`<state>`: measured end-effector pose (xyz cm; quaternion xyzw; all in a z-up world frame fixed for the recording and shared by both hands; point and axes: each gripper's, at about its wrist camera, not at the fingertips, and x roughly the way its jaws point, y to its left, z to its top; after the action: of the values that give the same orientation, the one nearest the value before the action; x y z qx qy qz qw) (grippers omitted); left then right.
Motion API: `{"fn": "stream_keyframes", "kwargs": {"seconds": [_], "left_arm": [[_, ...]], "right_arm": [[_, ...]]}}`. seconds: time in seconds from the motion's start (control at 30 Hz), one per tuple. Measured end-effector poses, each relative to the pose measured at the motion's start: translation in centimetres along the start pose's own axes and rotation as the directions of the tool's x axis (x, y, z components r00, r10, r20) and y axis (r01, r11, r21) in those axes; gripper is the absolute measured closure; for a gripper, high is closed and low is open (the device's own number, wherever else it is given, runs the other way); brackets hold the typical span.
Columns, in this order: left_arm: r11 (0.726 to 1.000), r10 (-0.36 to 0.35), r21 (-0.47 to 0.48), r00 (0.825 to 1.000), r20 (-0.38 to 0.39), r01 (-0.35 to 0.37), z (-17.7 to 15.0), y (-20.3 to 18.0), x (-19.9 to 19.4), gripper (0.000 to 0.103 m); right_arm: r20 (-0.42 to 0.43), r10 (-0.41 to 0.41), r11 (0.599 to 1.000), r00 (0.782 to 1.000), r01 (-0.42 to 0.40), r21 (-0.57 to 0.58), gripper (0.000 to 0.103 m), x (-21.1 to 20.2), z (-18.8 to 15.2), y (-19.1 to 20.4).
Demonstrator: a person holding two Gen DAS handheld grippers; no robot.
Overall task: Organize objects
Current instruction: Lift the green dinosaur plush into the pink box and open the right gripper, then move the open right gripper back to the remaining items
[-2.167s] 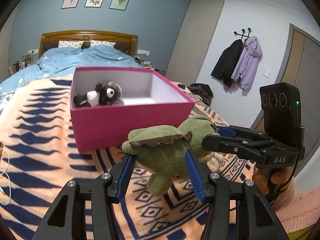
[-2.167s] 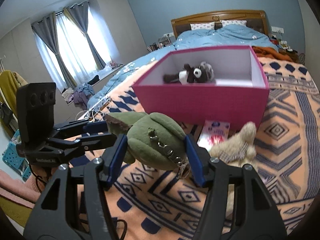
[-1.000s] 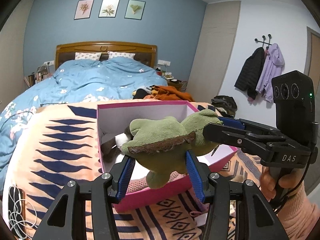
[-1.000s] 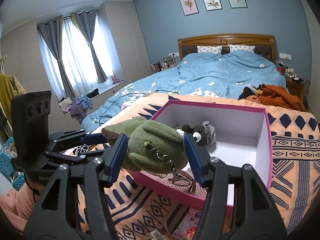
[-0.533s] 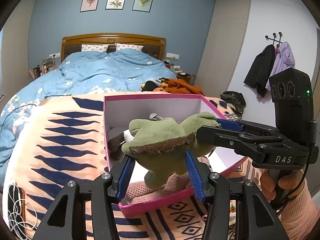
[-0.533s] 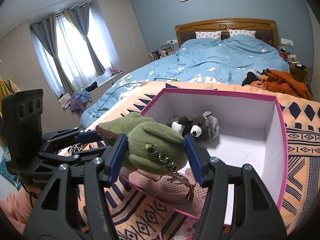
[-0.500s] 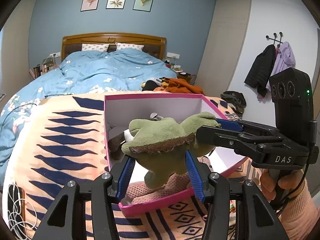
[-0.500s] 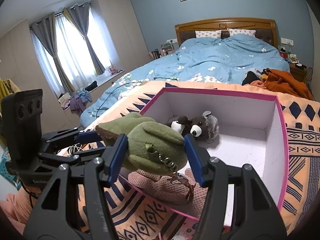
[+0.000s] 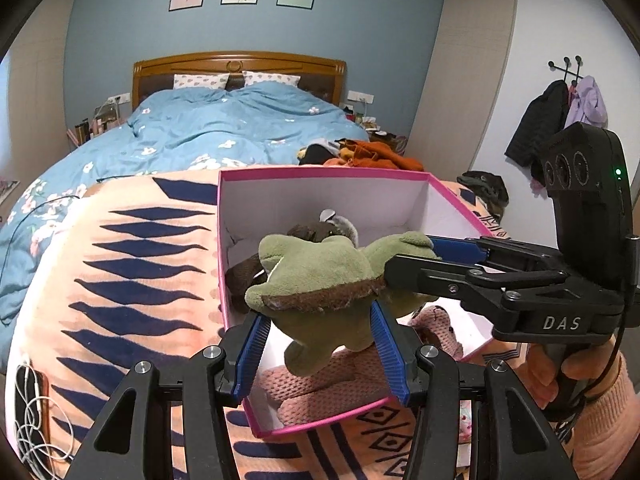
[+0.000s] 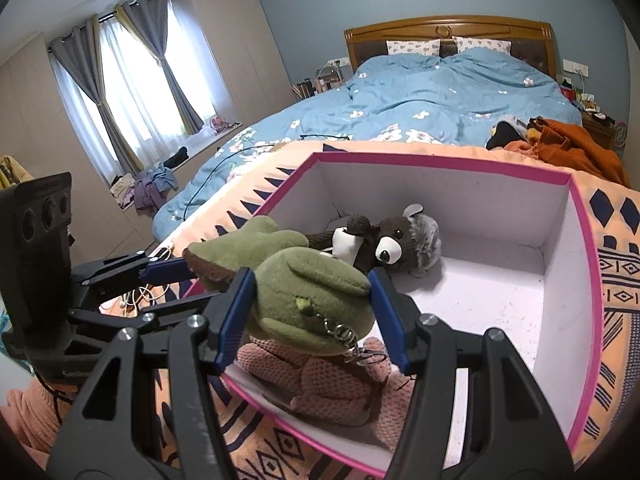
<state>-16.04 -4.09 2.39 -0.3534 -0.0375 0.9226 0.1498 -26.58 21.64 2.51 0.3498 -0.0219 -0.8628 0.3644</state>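
Observation:
Both grippers hold one green plush toy (image 9: 320, 276) over the near corner of the pink box (image 9: 320, 174). My left gripper (image 9: 320, 336) is shut on its lower body; my right gripper (image 10: 312, 308) is shut on its other end, where a metal keychain (image 10: 344, 334) hangs. In the left wrist view the right gripper (image 9: 432, 264) reaches in from the right. Inside the pink box (image 10: 440, 160) lie a brown plush bear (image 10: 392, 240) at the back and a pink knitted plush (image 10: 344, 384) under the green toy.
The box sits on an orange patterned blanket (image 9: 132, 280) at the foot of a bed with a blue duvet (image 9: 208, 132). An orange garment (image 10: 560, 144) lies behind the box. White cables (image 9: 36, 420) lie at the blanket's left edge. A hand (image 9: 576, 376) grips the right tool.
Both grippers have carried the green plush forward and down over the box. The box has grown larger in both views, and the pink knitted plush inside now shows beneath the toy.

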Motion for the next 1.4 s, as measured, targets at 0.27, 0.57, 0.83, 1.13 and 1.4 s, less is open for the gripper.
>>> {"fn": "stream_keyframes", "kwargs": {"seconds": [0.27,0.57,0.83,1.13,1.4], "left_arm": [[1.0,0.021,0.003,1.0,-0.014,-0.021,-0.5,0.2,0.9,0.051],[1.0,0.021,-0.005,1.0,0.016,-0.021,-1.1,0.3,0.0,0.049],[1.0,-0.011,0.017,0.996,0.087,0.01,-2.0,-0.6,-2.6,0.043],[0.991,-0.118,0.082,0.985,0.129,0.108,-4.2,-3.6,-5.4,0.034],[0.972,-0.201,0.139,0.978,0.059,0.191,-6.9,-7.3,-4.6,0.034]], "right_arm": [[-0.044,-0.014,1.0,0.999,0.015,0.027,0.042,2.0,-0.3,-0.9],[-0.029,-0.035,0.999,0.999,0.036,0.036,0.042,1.4,-0.8,-1.1],[0.002,-0.012,0.999,1.0,0.012,0.041,0.042,-1.1,-1.9,-0.6],[0.03,0.026,0.999,0.999,-0.027,0.029,0.042,-5.4,-4.5,0.4],[0.033,0.001,0.999,0.999,-0.002,0.034,0.041,-9.5,-8.4,0.6]]}}
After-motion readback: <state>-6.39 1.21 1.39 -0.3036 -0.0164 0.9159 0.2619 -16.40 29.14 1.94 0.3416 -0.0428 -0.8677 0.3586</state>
